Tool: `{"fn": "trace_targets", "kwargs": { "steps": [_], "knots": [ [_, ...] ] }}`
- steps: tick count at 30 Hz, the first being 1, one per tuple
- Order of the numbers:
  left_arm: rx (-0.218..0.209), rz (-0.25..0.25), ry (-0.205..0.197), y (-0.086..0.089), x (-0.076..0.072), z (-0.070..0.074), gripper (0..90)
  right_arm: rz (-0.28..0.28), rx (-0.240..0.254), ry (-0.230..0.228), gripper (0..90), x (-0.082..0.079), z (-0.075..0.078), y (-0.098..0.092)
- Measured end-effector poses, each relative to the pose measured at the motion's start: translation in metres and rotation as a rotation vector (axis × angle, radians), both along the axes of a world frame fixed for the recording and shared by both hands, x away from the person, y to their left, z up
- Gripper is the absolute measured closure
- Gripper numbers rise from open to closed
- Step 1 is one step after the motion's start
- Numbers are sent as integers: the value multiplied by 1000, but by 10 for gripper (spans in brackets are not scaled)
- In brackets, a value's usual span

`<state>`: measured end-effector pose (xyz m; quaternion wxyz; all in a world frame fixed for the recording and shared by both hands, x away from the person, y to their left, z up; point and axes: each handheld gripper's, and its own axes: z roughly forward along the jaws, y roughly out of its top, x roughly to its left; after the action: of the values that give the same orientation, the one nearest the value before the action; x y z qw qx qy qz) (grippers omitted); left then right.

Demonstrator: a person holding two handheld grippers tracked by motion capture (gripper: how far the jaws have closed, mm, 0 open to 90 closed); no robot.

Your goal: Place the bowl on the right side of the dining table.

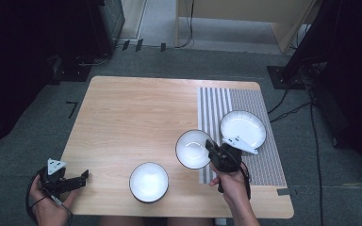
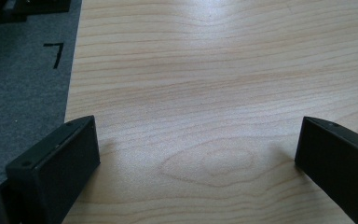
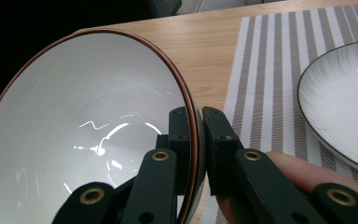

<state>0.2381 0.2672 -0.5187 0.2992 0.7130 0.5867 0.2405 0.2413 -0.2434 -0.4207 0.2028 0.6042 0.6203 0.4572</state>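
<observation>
**benchnoob:** While the right gripper (image 1: 210, 147) hangs at the left edge of the striped placemat (image 1: 259, 155), what exactly is it pinching?

**matwatcher:** The rim of the held bowl (image 1: 193, 149). In the right gripper view the jaws are clamped tight on the brown-edged wall of that bowl (image 3: 88, 140), one pad inside, one outside, and the bowl is tipped up on its side, sitting just off the placemat (image 3: 270, 93) over the bare wood

**benchnoob:** And the other dishes?

**matwatcher:** A shallow plate (image 1: 243, 129) lies on the placemat, just right of the held bowl. A second bowl (image 1: 148, 181) stands upright on the table (image 1: 132, 117), left of the placemat and nearer the person

**benchnoob:** Left hand?

**matwatcher:** The left gripper (image 1: 82, 179) rests far left of the placemat at the table's near corner. Its jaws are spread wide with nothing but wood between them
</observation>
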Motion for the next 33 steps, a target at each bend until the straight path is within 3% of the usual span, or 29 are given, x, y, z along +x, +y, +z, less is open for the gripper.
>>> {"fn": "trace_targets", "kwargs": {
  "steps": [33],
  "knots": [
    [8, -4, 3, -1, 0, 0, 0, -162, 42, 34, 837, 24, -18, -51]
  ]
}}
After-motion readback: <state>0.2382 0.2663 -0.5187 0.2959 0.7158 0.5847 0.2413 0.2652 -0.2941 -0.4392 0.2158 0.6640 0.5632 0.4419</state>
